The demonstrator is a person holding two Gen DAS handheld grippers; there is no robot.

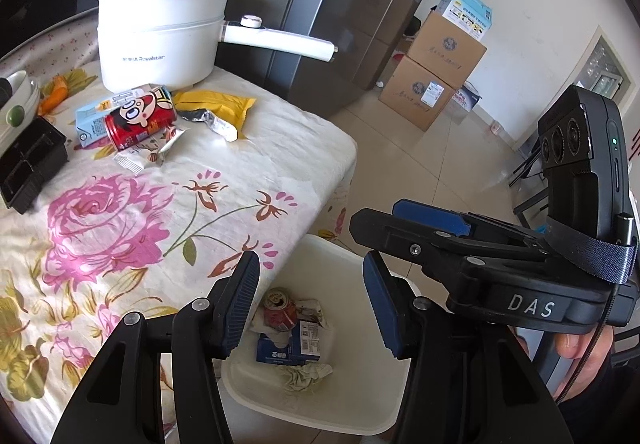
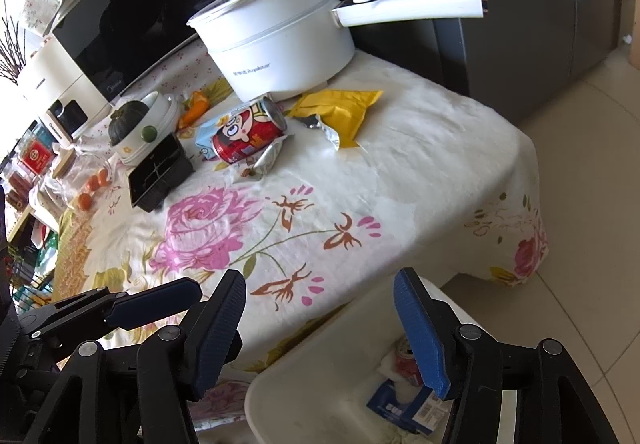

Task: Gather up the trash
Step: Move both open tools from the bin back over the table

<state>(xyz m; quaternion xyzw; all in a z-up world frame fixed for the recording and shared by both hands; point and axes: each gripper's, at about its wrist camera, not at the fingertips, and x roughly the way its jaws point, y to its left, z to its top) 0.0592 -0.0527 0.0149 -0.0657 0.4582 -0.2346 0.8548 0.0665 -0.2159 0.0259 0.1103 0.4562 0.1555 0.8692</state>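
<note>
A white trash bin (image 1: 320,416) (image 2: 320,396) stands on the floor beside the table and holds a crushed red can (image 1: 280,310), a blue carton (image 1: 288,348) and crumpled paper. My left gripper (image 1: 312,304) is open and empty above the bin. My right gripper (image 2: 324,332) is open and empty over the bin's edge; it also shows in the left wrist view (image 1: 424,232). On the table lie a red cartoon can (image 1: 140,121) (image 2: 248,135), a light blue carton (image 1: 94,119), a yellow packet (image 1: 216,103) (image 2: 340,105) and small wrappers (image 1: 146,155).
A white electric pot (image 1: 160,31) (image 2: 280,39) stands at the table's back. A black tray (image 1: 28,163) (image 2: 160,171), white bowls (image 2: 148,127), a microwave (image 2: 132,15) and jars sit at the left. A grey fridge (image 1: 340,3) and cardboard boxes (image 1: 436,71) stand behind.
</note>
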